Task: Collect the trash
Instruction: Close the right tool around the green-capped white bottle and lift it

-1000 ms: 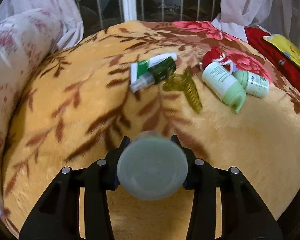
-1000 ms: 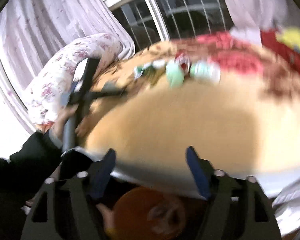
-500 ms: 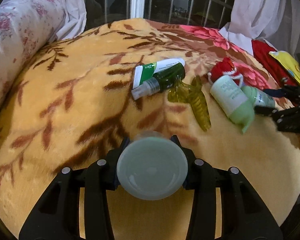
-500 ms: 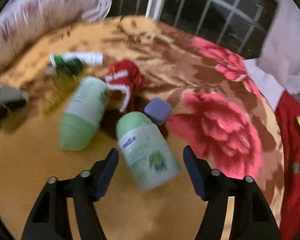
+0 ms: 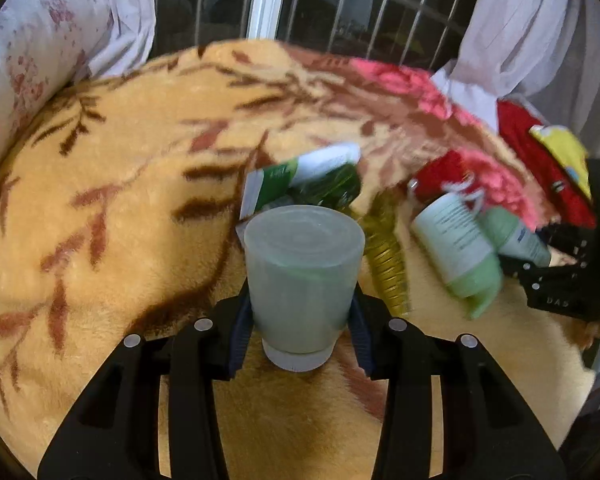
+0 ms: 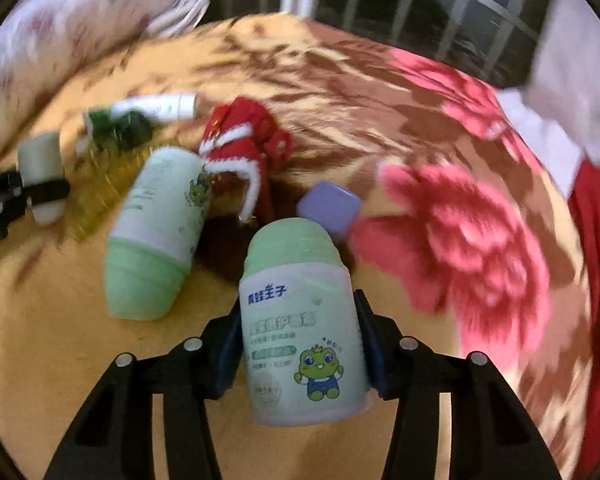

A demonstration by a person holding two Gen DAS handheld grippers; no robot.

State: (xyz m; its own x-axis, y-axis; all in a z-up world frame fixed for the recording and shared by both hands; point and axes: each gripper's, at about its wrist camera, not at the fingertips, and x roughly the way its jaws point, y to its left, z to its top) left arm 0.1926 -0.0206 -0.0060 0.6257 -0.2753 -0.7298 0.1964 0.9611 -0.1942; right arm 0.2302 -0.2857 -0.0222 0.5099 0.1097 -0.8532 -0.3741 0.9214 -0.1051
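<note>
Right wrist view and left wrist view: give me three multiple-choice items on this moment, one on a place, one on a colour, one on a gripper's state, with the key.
1. Where does the small lilac square block lie?
A. On the floral blanket just beyond the green cap of the held bottle
B. On the window sill
C. Between the left gripper's fingers

2. What colour is the cap of the larger white plastic bottle lying on its side?
A. Red
B. Pale green
C. Black

3. What is the right gripper doing?
A. Gaping over bare blanket
B. Closed on the white frog-print bottle with a green cap
C. Holding the red knitted item

Key: 1 A, the block sits behind that cap; 2 B, its wide end is pale green; 3 B, the jaws have just been closing and both fingers press the bottle's sides.
</note>
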